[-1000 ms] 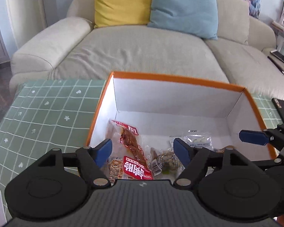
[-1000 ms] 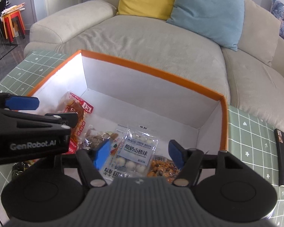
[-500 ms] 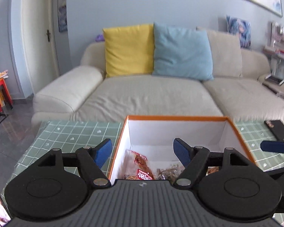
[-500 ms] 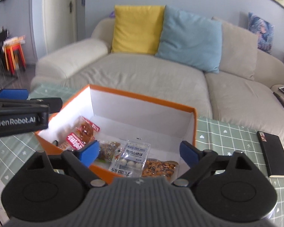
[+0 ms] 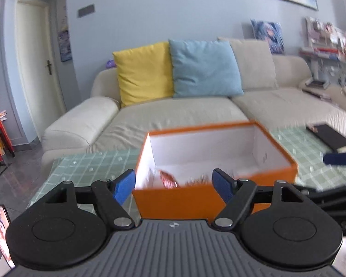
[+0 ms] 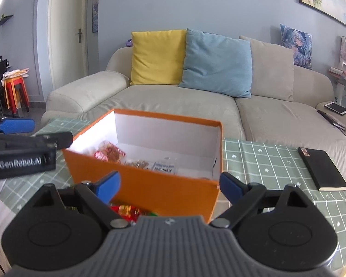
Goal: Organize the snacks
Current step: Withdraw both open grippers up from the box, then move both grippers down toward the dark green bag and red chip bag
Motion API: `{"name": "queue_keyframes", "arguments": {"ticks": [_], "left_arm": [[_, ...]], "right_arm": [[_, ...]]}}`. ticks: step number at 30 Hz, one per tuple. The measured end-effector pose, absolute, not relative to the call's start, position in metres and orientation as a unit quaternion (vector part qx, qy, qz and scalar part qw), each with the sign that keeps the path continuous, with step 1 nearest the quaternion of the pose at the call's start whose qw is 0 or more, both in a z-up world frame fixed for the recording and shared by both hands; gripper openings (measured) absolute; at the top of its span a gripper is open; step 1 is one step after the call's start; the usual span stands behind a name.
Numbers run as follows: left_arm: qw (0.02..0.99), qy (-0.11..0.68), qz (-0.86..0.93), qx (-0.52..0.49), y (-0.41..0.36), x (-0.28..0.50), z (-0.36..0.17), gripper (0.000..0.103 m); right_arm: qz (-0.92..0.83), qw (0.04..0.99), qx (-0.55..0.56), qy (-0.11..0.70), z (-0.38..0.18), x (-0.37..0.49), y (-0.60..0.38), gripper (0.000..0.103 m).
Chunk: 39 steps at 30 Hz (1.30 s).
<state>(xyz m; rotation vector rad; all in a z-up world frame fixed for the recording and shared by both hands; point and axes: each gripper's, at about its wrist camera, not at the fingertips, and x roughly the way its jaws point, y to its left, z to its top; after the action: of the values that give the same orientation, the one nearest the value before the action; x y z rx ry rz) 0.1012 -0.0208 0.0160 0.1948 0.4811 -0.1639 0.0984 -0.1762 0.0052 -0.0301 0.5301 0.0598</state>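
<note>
An open rectangular cardboard box with orange outer walls and a white interior [image 6: 150, 187] stands on a table covered by a green checked cloth [image 6: 265, 161], in front of a beige fabric sofa [image 6: 173, 101]. In the right wrist view the box's long axis runs from lower left to upper right, one corner pointing toward the camera; in the left wrist view [image 5: 196, 198] its long side faces the camera squarely.

Snack packets lie flat on the box floor: a red and gold foil packet [image 6: 109, 153] near the left wall, and a clear packet with a white label [image 6: 165, 167] toward the middle. A further red and yellow wrapped snack [image 6: 126, 210] lies on the cloth outside the box, just before its near wall.

The left gripper [image 5: 174, 183] and the right gripper [image 6: 170, 183] both hover near the box's near wall, fingers spread wide and grasping nothing. The left jaws have just opened slightly further, with nothing between them.

A black notebook [image 6: 323, 168] lies on the cloth to the right, well apart from the box.
</note>
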Motion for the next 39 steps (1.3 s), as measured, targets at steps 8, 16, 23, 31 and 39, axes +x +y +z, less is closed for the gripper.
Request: {"name": "queue_keyframes", "arguments": {"ticks": [8, 16, 23, 31, 39], "left_arm": [[0.961, 0.257, -0.061, 0.088, -0.016, 0.08, -0.024, 0.09], [0.951, 0.296, -0.058, 0.072, -0.004, 0.078, -0.055, 0.089], [0.929, 0.355, -0.071, 0.072, 0.002, 0.088, -0.072, 0.089], [0.926, 0.37, -0.029, 0.076, 0.021, 0.113, -0.07, 0.09], [0.911, 0.412, -0.012, 0.014, 0.043, 0.141, -0.072, 0.09]], "right_arm": [[0.023, 0.959, -0.039, 0.28, -0.032, 0.086, -0.165, 0.09], [0.048, 0.946, -0.039, 0.318, -0.063, 0.087, -0.159, 0.097], [0.044, 0.936, -0.029, 0.348, -0.079, 0.096, -0.165, 0.097], [0.062, 0.927, -0.007, 0.37, -0.088, 0.115, -0.157, 0.097], [0.079, 0.916, 0.004, 0.394, -0.1, 0.137, -0.141, 0.097]]}}
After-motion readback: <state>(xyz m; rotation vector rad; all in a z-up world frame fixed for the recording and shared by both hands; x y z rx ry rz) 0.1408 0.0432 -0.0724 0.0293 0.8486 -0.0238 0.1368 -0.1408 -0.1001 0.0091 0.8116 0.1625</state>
